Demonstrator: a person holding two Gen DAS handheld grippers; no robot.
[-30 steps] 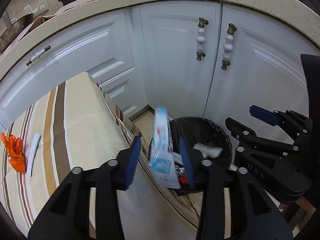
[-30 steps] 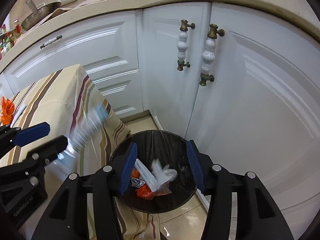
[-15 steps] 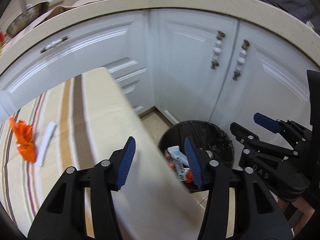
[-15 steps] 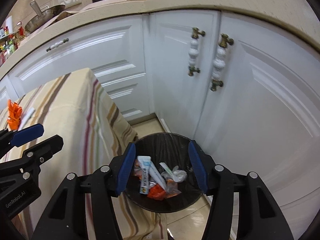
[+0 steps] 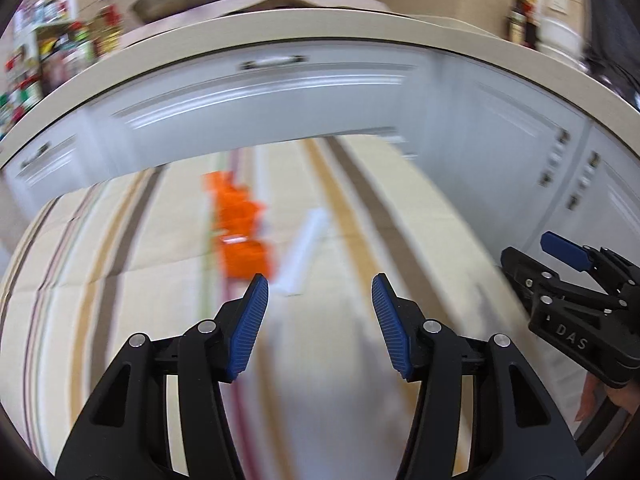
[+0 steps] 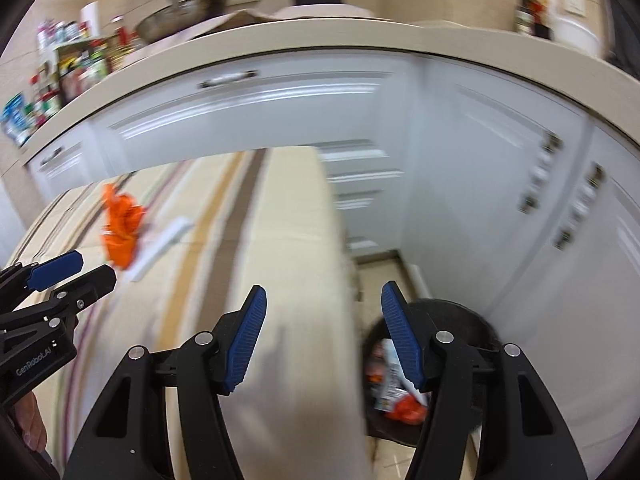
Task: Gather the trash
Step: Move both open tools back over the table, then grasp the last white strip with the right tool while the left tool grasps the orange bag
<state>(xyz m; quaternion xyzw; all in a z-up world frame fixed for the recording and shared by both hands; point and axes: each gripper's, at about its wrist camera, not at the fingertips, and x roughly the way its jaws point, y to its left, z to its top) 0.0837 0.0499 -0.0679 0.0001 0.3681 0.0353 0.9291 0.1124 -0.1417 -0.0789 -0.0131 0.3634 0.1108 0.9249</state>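
Note:
An orange crumpled wrapper point(image 5: 240, 236) and a white strip of trash point(image 5: 302, 254) lie on the striped tablecloth point(image 5: 120, 280), just ahead of my open, empty left gripper point(image 5: 318, 304). Both show in the right wrist view: wrapper point(image 6: 122, 228), strip point(image 6: 160, 248). My right gripper point(image 6: 322, 320) is open and empty over the table's right edge. The black bin point(image 6: 472, 320) on the floor holds several wrappers point(image 6: 394, 384). The right gripper also shows in the left wrist view point(image 5: 568, 264). The left gripper shows in the right wrist view point(image 6: 64, 276). Both views are motion-blurred.
White cabinets point(image 5: 280, 96) under a beige counter point(image 5: 320, 28) run behind the table and around to the right. Pots and jars stand on the counter. The bin sits in the gap between the table and the cabinets.
The blue and white wrapper dropped from my left gripper into the bin. Both grippers have swung left from the bin toward the table; the orange wrapper and white strip are now ahead of the left one.

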